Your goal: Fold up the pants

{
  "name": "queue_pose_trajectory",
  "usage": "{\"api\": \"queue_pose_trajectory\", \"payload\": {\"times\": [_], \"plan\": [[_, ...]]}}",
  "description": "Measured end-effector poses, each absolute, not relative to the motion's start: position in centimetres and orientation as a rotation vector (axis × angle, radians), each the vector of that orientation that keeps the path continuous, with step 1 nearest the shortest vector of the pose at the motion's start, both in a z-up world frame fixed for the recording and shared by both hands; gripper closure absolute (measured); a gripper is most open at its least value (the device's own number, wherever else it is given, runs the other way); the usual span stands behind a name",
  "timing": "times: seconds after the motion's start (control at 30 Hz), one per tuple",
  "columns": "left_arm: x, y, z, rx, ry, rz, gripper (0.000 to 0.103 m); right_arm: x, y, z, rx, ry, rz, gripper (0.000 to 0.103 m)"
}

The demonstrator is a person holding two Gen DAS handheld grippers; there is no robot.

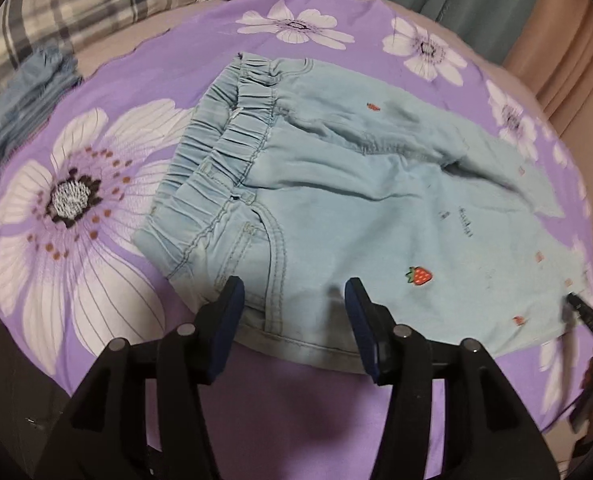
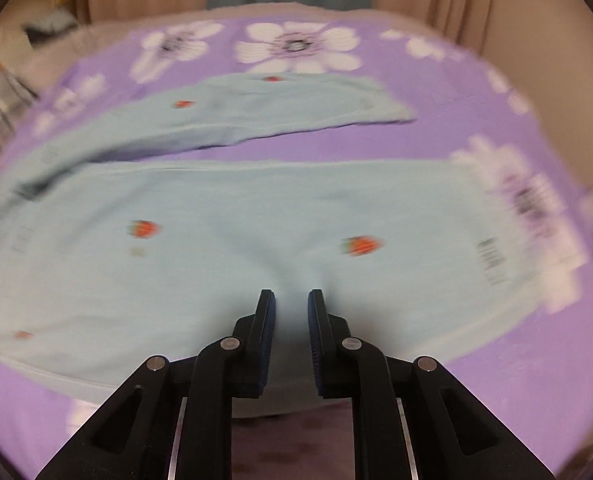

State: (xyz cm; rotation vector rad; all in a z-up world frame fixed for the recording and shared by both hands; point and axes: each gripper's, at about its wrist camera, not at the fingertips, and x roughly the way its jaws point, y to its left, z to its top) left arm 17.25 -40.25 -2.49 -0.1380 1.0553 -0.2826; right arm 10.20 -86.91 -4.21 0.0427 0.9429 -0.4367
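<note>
Left wrist view: light-blue pants (image 1: 336,200) spread flat on purple floral sheet (image 1: 76,208), left gripper (image 1: 294,300) jaws apart over waistband side, holding nothing; right wrist view, blurred: right gripper (image 2: 291,304) narrowly parted, empty, above pant leg (image 2: 256,208).

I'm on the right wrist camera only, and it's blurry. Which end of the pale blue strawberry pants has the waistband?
Observer: The gathered elastic waistband is at the left end of the pants, lying on the purple floral sheet.
Operator: And the left claw?
Observer: The left claw stands open over the pants' near edge, beside the pocket seam, gripping nothing.
Operator: Anything else on the bed?
Observer: A folded blue garment lies at the sheet's far left edge, next to a plaid pillow.
</note>
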Motion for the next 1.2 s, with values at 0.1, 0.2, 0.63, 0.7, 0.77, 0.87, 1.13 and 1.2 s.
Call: {"api": "queue_pose_trajectory", "payload": {"times": [0.1,0.2,0.63,0.7,0.77,0.87,1.13,1.2], "plan": [[17.2,-40.1,-2.3,-0.146,1.056,-0.283,0.051,10.5,-86.1,-2.6,0.077,0.893,-0.369,0.075],[17.4,-40.6,-2.2,-0.122,1.064,-0.275,0.050,11.8,-83.8,-1.5,0.152,0.846,-0.213,0.071],[20.8,-42.5,-3.3,0.041,1.075,-0.267,0.040,17.8,-71.0,-4.0,0.059,0.933,0.206,0.071],[20.5,-41.9,-4.2,0.051,1.086,-0.282,0.041,17.6,-70.3,-5.0,0.066,0.981,0.231,0.071],[19.9,-41.4,-3.9,0.071,1.065,-0.306,0.040,17.3,-70.8,-6.1,0.049,1.039,0.245,0.071],[20.1,-40.4,-3.6,0.023,1.067,-0.327,0.040,16.5,-71.4,-5.7,0.003,1.052,0.273,0.071],[20.9,-40.6,-1.8,-0.075,1.048,-0.342,0.039,17.4,-74.3,-4.9,0.017,1.061,0.204,0.068],[21.1,-40.5,-1.1,-0.109,1.027,-0.357,0.039,18.2,-74.1,-4.8,0.028,1.051,0.208,0.068]]}}
